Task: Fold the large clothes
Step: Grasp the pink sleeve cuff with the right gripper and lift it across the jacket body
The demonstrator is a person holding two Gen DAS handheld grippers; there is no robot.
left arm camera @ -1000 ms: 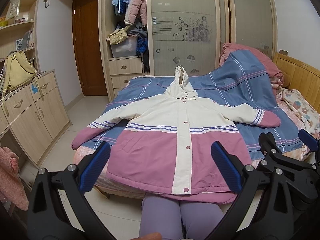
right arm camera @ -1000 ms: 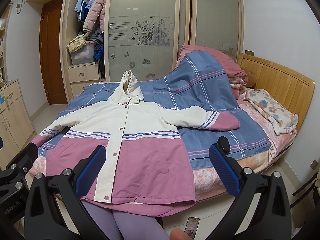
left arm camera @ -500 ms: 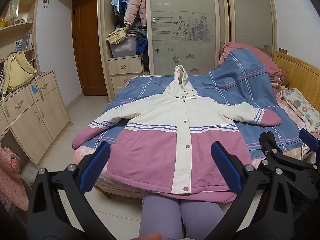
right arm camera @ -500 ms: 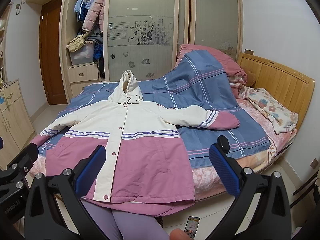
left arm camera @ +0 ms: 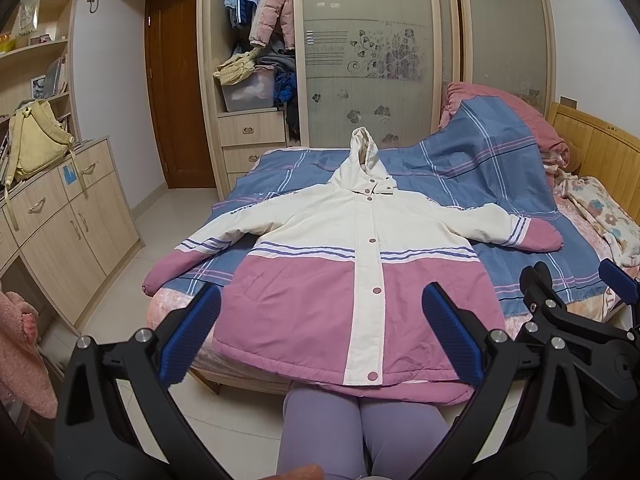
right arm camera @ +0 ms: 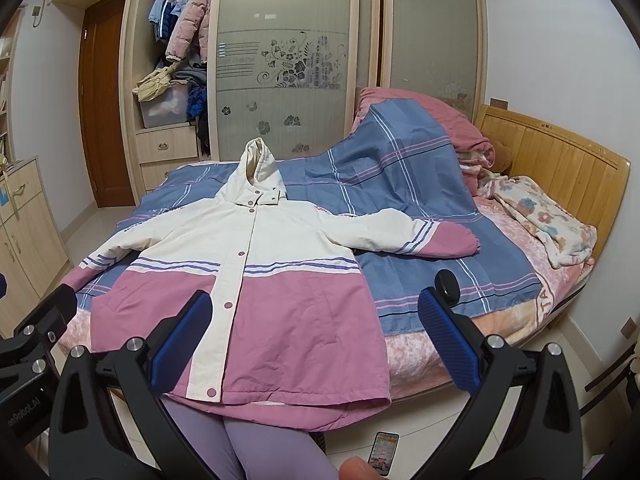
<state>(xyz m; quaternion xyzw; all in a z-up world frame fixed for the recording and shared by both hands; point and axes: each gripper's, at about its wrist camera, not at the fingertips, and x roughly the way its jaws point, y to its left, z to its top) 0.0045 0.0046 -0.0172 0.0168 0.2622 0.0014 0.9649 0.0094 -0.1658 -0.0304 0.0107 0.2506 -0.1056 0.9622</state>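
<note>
The walls [right arm camera: 540, 52] are white and the floor [left arm camera: 132, 300] has pale tiles. A big wardrobe [left arm camera: 368, 52] with frosted flower doors stands behind the bed [right arm camera: 560, 160]. A brown door [left arm camera: 176, 92] is shut. Wooden drawers [left arm camera: 68, 232] line the left wall.

Both claws [left arm camera: 320, 336] [right arm camera: 316, 336] wide open, empty

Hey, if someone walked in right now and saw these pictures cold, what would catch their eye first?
First the jacket, cream above and pink below, spread flat face up on the bed with both sleeves out and its hem hanging over the near edge. Next, the left gripper and right gripper hover open in front of it, touching nothing. Behind, a blue plaid quilt is heaped toward the headboard.
</note>
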